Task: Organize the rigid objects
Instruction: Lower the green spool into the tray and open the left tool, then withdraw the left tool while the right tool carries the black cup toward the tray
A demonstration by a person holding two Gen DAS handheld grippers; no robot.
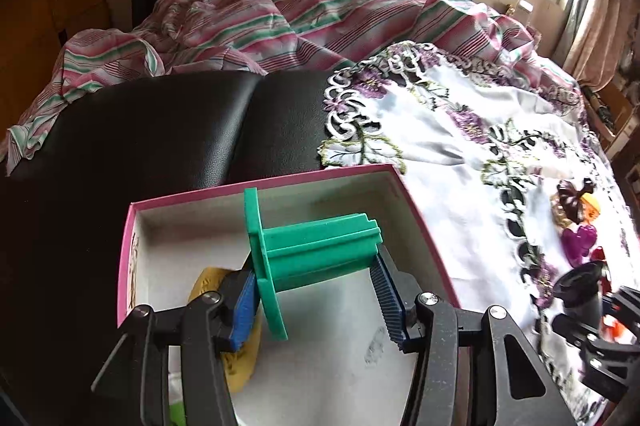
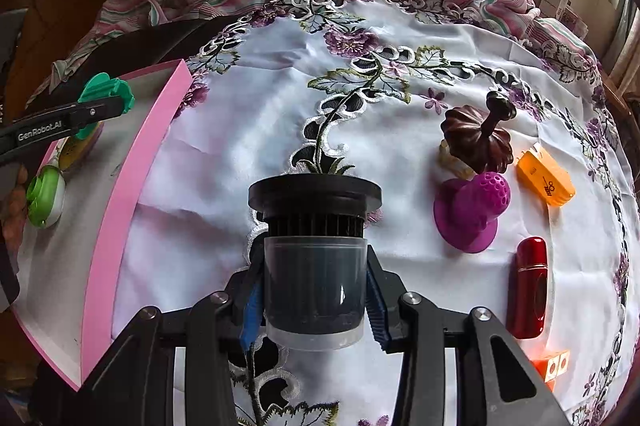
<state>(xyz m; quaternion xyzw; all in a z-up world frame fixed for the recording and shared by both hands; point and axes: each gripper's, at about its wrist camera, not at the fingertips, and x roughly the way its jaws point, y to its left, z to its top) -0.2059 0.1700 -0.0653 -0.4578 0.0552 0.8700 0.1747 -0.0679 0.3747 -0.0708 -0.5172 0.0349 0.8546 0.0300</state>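
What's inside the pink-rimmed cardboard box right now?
In the pink-rimmed cardboard box: a yellow object and a green-and-white round item. The left gripper holds a green plastic spool over it, hiding part of the yellow object and box floor.

The pink box (image 1: 256, 182) is viewed steeply from above, close up, by the left wrist camera. By the right wrist camera, the embroidered cloth (image 2: 400, 130) right of that box is faced; box and cloth are shared.
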